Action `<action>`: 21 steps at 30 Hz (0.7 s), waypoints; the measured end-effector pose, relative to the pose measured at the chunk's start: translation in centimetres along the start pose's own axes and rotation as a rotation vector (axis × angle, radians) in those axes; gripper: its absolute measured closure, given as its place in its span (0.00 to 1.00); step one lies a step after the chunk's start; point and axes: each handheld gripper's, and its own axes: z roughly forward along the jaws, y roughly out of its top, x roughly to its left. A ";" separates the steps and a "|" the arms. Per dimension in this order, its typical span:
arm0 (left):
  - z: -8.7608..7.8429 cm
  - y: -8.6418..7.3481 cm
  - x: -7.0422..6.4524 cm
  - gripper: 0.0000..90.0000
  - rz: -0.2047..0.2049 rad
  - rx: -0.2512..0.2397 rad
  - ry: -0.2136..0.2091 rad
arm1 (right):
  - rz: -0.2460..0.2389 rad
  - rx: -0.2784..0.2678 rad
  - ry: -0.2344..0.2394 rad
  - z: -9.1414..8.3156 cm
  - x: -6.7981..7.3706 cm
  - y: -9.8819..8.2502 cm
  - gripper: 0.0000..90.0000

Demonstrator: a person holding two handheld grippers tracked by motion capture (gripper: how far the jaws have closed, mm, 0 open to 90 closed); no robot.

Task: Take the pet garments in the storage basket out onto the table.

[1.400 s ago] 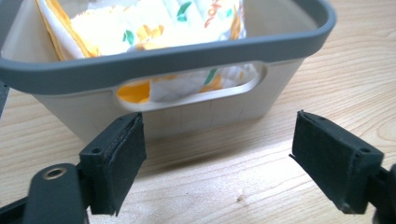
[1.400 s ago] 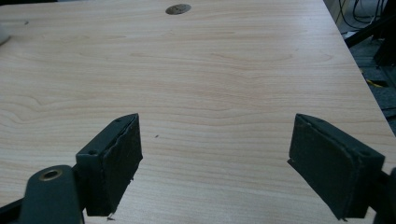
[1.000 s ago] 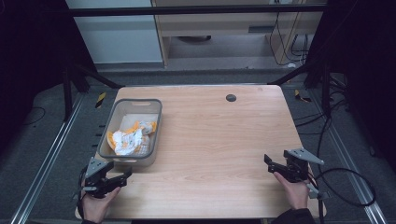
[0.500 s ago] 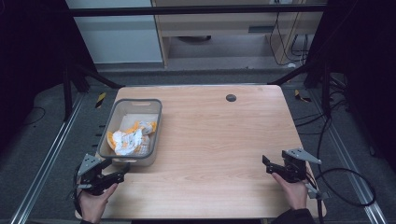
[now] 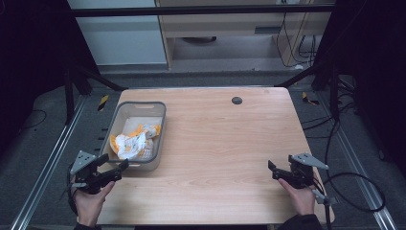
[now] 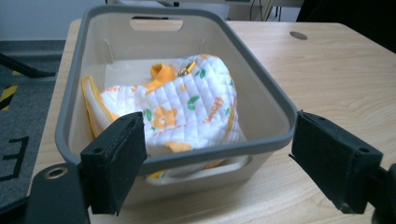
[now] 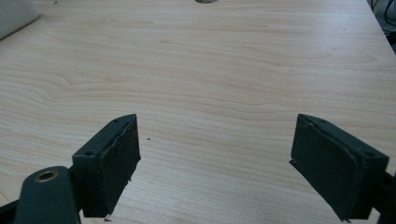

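Compared with the earlier high views, the left tool (image 5: 117, 168) has shifted slightly along the bench's near left corner and now points its jaws at the near end of the grey bin (image 5: 113, 128); the right tool (image 5: 275, 170) sits almost unchanged near the near right edge. High view: the bin stands on the left part of the wooden bench (image 5: 215, 143), long axis running away from the person, and holds a crumpled white quilted cloth (image 5: 130, 143) with orange trim and printed flowers. The left tool, held in the left hand (image 5: 88, 203), lies just beside the bin's near wall; contact cannot be judged. Left gripper view: both jaws stand wide apart and grip nothing, framing the bin's near rim (image 6: 219, 151), with the cloth (image 6: 187, 105) lying inside beyond that rim, between the jaws in the line of sight. Right gripper view: the jaws are likewise spread wide and empty over bare wood (image 7: 210, 93), well apart from the bin. A dark round grommet (image 5: 236, 100) marks the bench's far side.
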 end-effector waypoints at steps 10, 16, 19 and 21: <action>0.6 1.8 -0.5 0.19 0.016 -0.011 -0.022 | -0.018 0.000 0.001 0.1 0.2 0.0 0.17; 1.0 2.6 -0.8 0.19 0.019 -0.014 -0.037 | -0.014 -0.003 -0.007 0.1 0.1 0.0 0.17; 1.1 3.2 -0.9 0.19 0.024 -0.019 -0.040 | -0.015 -0.004 -0.010 0.0 0.1 -0.1 0.17; 1.2 3.6 -0.9 0.19 0.022 -0.023 -0.040 | -0.019 -0.001 -0.011 0.1 0.1 -0.1 0.17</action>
